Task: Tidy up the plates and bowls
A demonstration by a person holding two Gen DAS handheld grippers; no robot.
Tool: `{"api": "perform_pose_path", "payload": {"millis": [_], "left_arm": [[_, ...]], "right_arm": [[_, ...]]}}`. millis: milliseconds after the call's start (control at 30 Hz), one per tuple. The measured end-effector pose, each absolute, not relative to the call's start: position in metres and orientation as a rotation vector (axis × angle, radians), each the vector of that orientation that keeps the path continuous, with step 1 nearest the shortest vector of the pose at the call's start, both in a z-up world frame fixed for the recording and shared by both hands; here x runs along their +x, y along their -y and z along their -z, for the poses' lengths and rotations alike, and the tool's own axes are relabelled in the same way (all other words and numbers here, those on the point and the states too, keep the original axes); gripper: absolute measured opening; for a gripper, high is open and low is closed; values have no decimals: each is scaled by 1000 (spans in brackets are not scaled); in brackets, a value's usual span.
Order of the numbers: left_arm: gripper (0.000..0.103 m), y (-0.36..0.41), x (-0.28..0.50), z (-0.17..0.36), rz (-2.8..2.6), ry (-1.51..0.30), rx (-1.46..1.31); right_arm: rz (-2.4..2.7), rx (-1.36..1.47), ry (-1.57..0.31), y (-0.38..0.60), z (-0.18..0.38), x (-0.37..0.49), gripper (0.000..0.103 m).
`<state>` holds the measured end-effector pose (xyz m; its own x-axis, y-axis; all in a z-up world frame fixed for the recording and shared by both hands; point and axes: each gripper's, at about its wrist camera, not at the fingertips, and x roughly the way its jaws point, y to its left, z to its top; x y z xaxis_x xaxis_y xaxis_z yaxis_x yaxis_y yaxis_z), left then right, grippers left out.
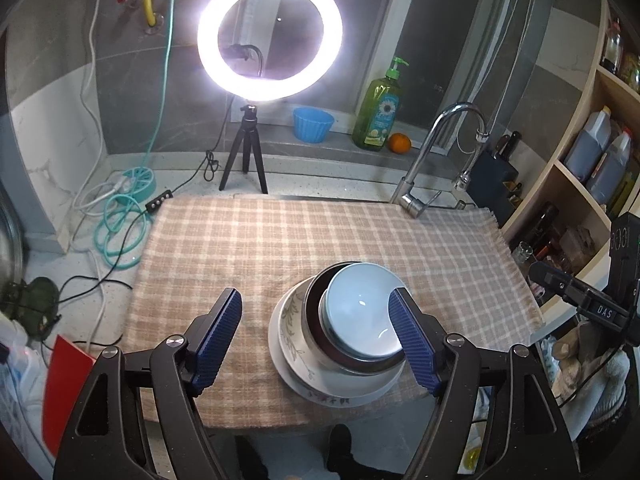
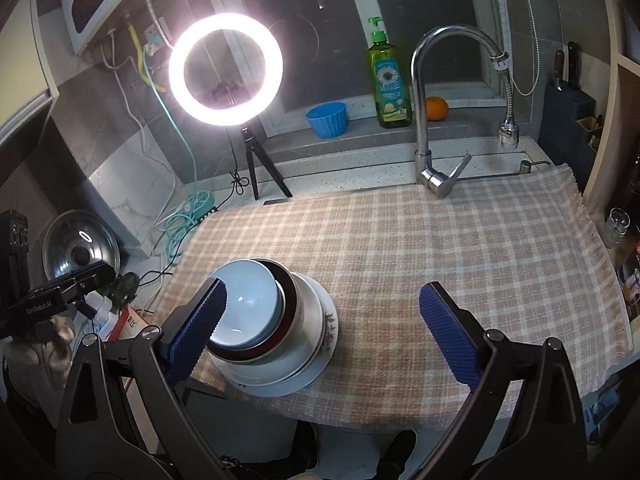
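A home kitchen. Showing it: a curved chrome tap (image 2: 448, 92) rising behind a worktop covered by a beige checked cloth (image 2: 420, 248), a green pump bottle of dish soap (image 2: 390, 84) standing on the grey stone sill beside a ribbed blue plastic bowl (image 2: 327, 119) and an orange fruit (image 2: 436, 108). Hanging on the wall, a white water heater (image 2: 100, 0) with pipes beneath. Leaning at the left, a glass pot lid (image 2: 80, 252). Filling wooden shelves (image 1: 576, 184), large jugs of dark liquid (image 1: 592, 144); a dark knife block (image 2: 566, 100) holding knives. Glowing on a small black tripod, a round ring lamp (image 1: 270, 36).
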<state>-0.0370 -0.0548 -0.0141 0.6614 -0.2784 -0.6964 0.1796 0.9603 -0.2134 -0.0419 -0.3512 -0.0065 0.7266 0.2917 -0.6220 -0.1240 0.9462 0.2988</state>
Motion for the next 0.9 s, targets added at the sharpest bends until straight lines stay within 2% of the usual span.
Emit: {"api": "perform_pose_path", "payload": {"millis": [900], "left_arm": [[76, 61, -36, 12, 234, -807, -96]], "right_arm": [[-243, 239, -738, 347, 10, -36, 99]]}}
